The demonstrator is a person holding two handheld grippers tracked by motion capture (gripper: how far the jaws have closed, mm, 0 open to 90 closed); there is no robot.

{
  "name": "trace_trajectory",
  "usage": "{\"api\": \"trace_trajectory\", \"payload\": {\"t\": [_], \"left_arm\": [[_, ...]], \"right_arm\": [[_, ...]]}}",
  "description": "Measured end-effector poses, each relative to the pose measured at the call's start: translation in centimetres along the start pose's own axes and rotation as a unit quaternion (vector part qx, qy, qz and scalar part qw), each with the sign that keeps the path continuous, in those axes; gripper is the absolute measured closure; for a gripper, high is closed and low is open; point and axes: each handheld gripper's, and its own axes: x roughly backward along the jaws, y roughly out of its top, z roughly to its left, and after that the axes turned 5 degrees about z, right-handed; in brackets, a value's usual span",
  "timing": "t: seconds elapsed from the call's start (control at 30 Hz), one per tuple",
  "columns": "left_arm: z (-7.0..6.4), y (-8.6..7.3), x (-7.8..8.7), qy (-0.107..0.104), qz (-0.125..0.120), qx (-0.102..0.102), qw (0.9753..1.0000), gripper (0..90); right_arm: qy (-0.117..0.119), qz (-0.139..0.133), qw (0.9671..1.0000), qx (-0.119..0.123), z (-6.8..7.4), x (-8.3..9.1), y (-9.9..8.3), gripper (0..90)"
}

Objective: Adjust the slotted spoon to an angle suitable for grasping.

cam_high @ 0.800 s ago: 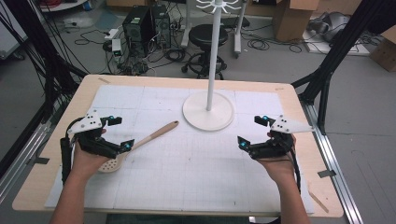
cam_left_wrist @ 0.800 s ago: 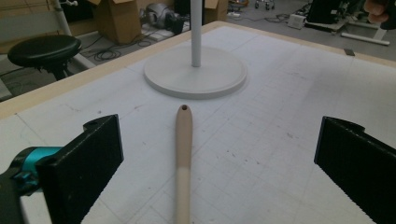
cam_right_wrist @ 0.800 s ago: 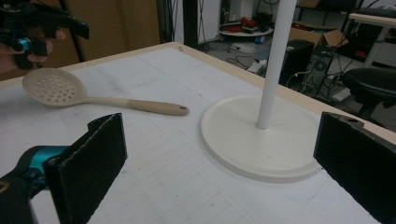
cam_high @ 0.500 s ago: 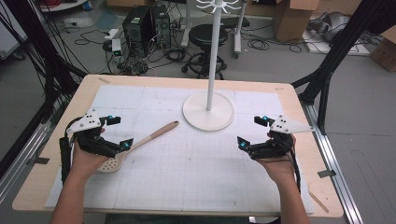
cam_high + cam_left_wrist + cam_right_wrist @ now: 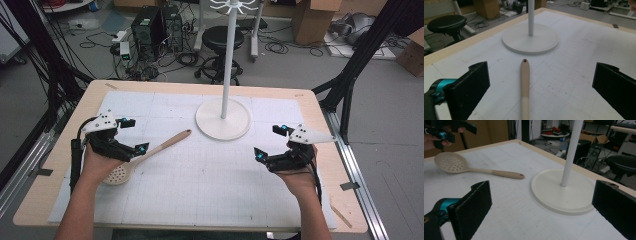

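The left gripper (image 5: pixel 131 135) hovers over the spoon (image 5: pixel 145 157), jaws apart; the right gripper (image 5: pixel 270 141) is spread wide, holding nothing.

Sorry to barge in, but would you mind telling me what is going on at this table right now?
A person holds a gripper in each hand over a white mat. The left gripper hangs open above the slotted spoon, its jaws on either side of the handle without touching it; the spoon lies flat on the mat. The right gripper is also open and holds nothing, off to the right of the white stand. Nothing has been picked up yet.
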Motion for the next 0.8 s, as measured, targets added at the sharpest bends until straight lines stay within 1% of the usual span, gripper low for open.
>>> {"api": "trace_trajectory", "payload": {"t": [0.13,0.2,0.27,0.37,0.47,0.63,0.73,0.8], "left_arm": [[0.2,1.3,-0.7,0.007,0.021,0.003,0.9997,1.7],[0.4,1.9,-1.2,0.008,0.032,0.002,0.9994,1.7],[0.5,2.5,-1.7,0.007,0.038,-0.002,0.9992,1.7],[0.7,3.0,-2.6,0.002,0.057,-0.005,0.9983,1.7],[1.0,3.2,-3.7,0.0,0.078,-0.005,0.9969,1.7],[1.5,2.8,-5.2,0.006,0.114,-0.002,0.9934,1.7],[1.7,2.5,-6.0,0.016,0.14,-0.001,0.99,3.1],[1.8,2.3,-6.5,0.023,0.161,0.003,0.9866,3.1]], "right_arm": [[0.0,-0.003,1.0,-0.003,-0.1,0.1,0.0,1.5],[0.0,-0.003,1.0,-0.004,-0.1,0.2,0.0,1.5],[0.001,-0.002,1.0,-0.005,-0.1,0.3,0.0,1.5],[0.001,-0.002,1.0,-0.005,-0.1,0.3,0.0,1.5],[0.002,-0.001,1.0,-0.004,-0.1,0.2,0.0,1.5],[0.002,0.0,1.0,-0.006,-0.2,0.1,-0.1,1.5],[0.007,0.001,0.9999,-0.007,-0.1,0.1,-0.1,1.5],[0.01,-0.001,0.9999,-0.008,-0.1,0.0,-0.1,1.5]]}}
